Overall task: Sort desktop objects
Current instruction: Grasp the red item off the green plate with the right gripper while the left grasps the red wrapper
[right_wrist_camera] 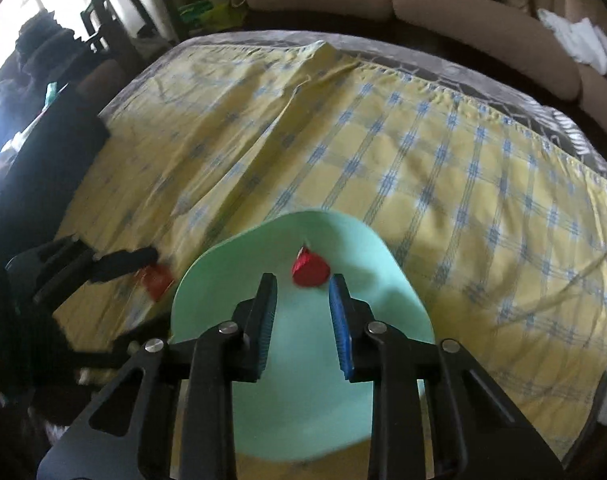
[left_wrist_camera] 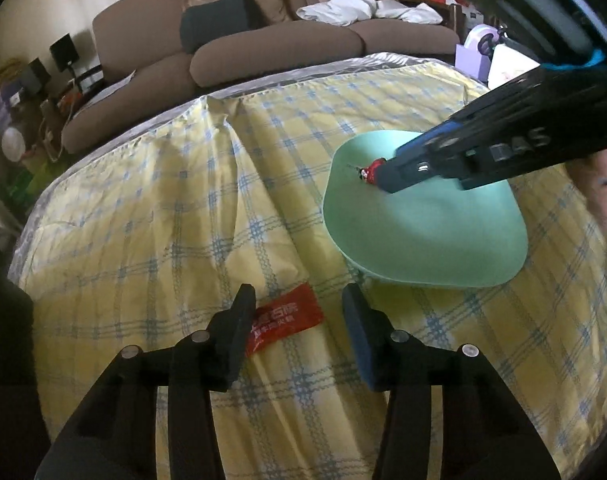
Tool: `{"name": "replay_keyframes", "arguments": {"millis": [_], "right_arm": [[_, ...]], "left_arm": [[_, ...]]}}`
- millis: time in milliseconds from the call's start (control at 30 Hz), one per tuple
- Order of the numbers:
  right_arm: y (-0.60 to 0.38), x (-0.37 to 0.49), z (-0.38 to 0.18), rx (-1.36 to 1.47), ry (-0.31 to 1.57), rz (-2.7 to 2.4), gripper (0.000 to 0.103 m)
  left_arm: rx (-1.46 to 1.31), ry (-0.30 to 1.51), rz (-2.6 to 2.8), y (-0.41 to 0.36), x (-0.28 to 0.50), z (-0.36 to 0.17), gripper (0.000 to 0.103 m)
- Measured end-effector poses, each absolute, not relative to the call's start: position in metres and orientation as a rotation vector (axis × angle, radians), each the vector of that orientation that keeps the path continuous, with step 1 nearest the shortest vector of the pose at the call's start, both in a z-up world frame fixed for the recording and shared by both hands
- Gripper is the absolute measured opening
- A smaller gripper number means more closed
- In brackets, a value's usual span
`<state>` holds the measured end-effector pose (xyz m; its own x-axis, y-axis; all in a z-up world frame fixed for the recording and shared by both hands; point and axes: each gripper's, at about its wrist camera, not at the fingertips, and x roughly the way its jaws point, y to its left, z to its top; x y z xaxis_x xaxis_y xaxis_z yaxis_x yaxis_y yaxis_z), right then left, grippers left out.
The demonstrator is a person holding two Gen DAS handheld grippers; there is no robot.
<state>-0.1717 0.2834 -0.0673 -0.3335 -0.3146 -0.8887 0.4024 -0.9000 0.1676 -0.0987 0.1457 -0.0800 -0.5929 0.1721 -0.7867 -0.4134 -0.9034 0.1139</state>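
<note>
One green plate (right_wrist_camera: 399,300) sits on the checked cloth (left_wrist_camera: 143,220). One small red object (right_wrist_camera: 310,271) lies on it, before the gaping, empty right gripper (right_wrist_camera: 302,285). One red packet (left_wrist_camera: 287,322) lies left of the plate, between the wide-open, empty left gripper (left_wrist_camera: 297,300).

The right tool (right_wrist_camera: 301,285) hangs over a mint-green plate (right_wrist_camera: 399,304), its two fingers spread apart with nothing between them; the right finger carries a blue pad (right_wrist_camera: 340,328). Just beyond the fingertips a small red sweet (right_wrist_camera: 310,271) lies on the plate, blurred. The plate rests on a counter covered by a yellow cloth (right_wrist_camera: 443,168) with blue checks, creased down the middle. To the left, the left tool (right_wrist_camera: 123,264) reaches in low, its dark finger just above a red packet (right_wrist_camera: 156,282) lying on the cloth beside the plate's rim. A brown sofa (right_wrist_camera: 483,24) stands behind the counter.
</note>
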Motion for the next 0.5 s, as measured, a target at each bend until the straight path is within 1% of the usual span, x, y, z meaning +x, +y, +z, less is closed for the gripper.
{"name": "replay_keyframes", "arguments": {"millis": [33, 100, 133, 167, 200, 267, 367, 500], "right_arm": [[0.282, -0.173, -0.07, 1.472, 0.095, -2.258, 0.025], [0.282, -0.174, -0.078, 1.479, 0.049, -2.245, 0.025], [0.281, -0.175, -0.078, 1.461, 0.039, -2.248, 0.023], [0.283, -0.175, -0.077, 1.422, 0.011, -2.244, 0.018], [0.288, -0.178, -0.079, 1.417, -0.039, -2.229, 0.016], [0.297, -0.182, -0.08, 1.43, -0.129, -2.213, 0.015], [0.305, -0.18, -0.071, 1.4, -0.165, -2.238, 0.015], [0.317, -0.177, -0.051, 1.313, -0.3, -2.227, 0.014]], "left_arm": [[-1.195, 0.391, 2.506, 0.143, -0.101, -0.08, 0.048], [-1.208, 0.32, 2.486, 0.139, -0.105, -0.081, 0.04], [-1.204, 0.298, 2.475, 0.137, -0.106, -0.081, 0.018], [-1.191, 0.291, 2.47, 0.135, -0.105, -0.08, 0.016], [-1.186, 0.279, 2.464, 0.132, -0.105, -0.079, 0.015], [-1.187, 0.22, 2.46, 0.124, -0.105, -0.075, 0.01], [-1.177, 0.155, 2.461, 0.118, -0.104, -0.063, 0.005], [-1.126, 0.101, 2.503, 0.106, -0.095, -0.036, 0.003]]}}
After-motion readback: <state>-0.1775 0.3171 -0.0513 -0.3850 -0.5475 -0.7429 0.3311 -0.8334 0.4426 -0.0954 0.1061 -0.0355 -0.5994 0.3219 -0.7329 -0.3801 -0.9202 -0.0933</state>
